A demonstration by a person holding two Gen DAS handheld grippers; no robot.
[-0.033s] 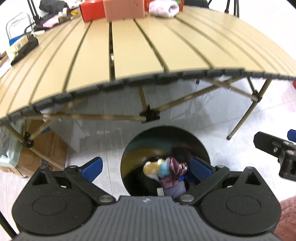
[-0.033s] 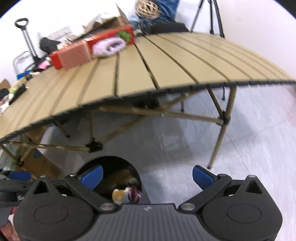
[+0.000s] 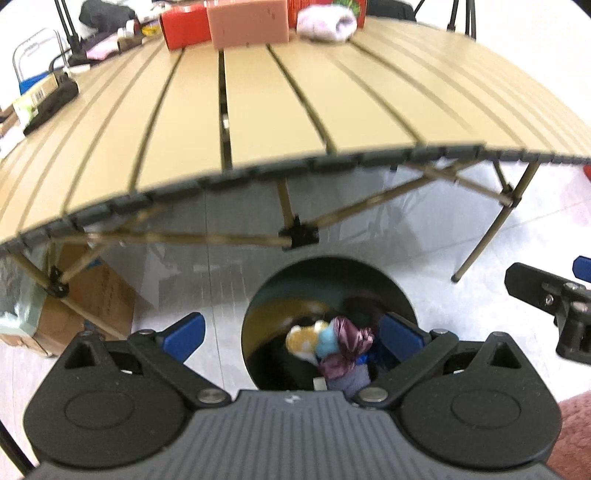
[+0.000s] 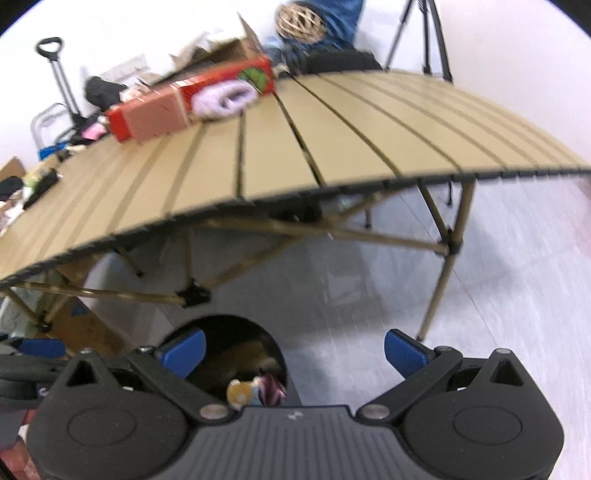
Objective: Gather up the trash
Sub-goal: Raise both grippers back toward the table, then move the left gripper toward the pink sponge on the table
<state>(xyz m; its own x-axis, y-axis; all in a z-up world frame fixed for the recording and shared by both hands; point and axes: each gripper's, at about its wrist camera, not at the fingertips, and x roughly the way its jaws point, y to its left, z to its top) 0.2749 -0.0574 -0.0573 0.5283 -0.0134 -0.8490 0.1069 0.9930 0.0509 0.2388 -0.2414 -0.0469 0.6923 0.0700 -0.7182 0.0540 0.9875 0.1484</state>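
Observation:
A black round trash bin [image 3: 258,317] stands on the floor in front of the table, with crumpled trash inside: a yellow piece [image 3: 303,338], a light blue piece [image 3: 328,341] and a purple wrapper [image 3: 349,341]. My left gripper [image 3: 291,334] is open and empty above the bin's mouth. My right gripper [image 4: 293,349] is open and empty, to the right of the bin [image 4: 221,325]; it also shows at the right edge of the left wrist view [image 3: 554,295]. The trash shows in the right wrist view [image 4: 256,391].
A tan slatted folding table [image 3: 277,110] stands beyond the bin, with a red box [image 3: 184,27], a pink block [image 3: 247,22] and a pale cloth bundle [image 3: 327,24] at its far edge. A cardboard box [image 3: 85,306] sits under the table at left. Table legs [image 3: 491,229] stand at right.
Both grippers have shifted slightly; the views are a little blurred. The bin, its trash and the open jaws look the same.

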